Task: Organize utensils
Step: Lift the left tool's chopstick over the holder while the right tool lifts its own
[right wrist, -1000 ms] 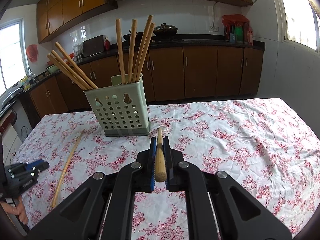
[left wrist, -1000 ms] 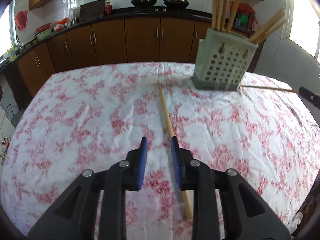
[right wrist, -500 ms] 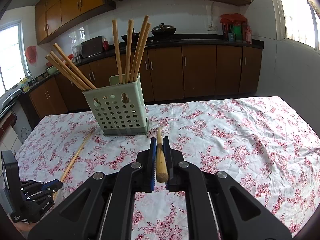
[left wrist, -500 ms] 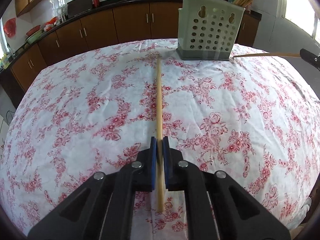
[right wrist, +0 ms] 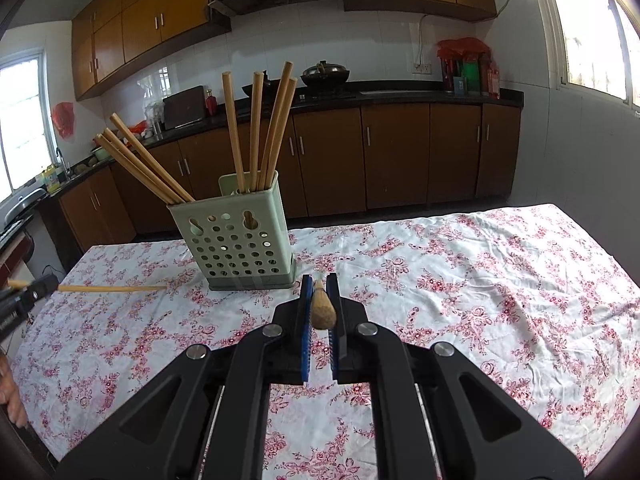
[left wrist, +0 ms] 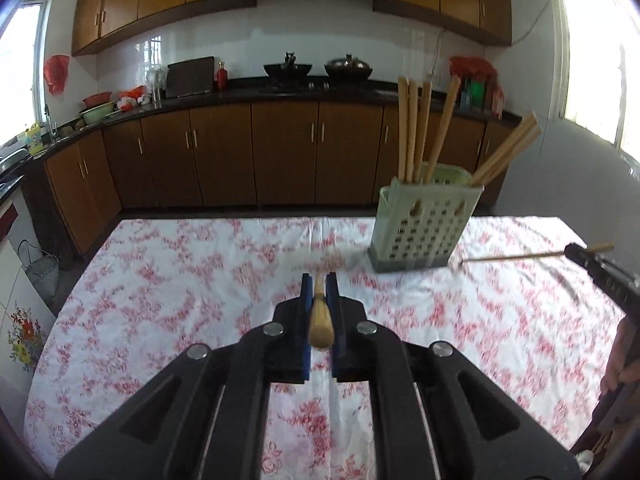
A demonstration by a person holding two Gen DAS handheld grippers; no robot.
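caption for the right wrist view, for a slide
Right gripper shut on a chopstick near the green holder.

No legible text, brand, number or sign in either wrist view. Faint pale lettering sits on the side of the black left claw (right wrist: 24, 300) at the frame edge of the right wrist view, too small and blurred to read. Red and green containers (right wrist: 468, 68) on the dark kitchen worktop at the back wall carry labels, equally unreadable.
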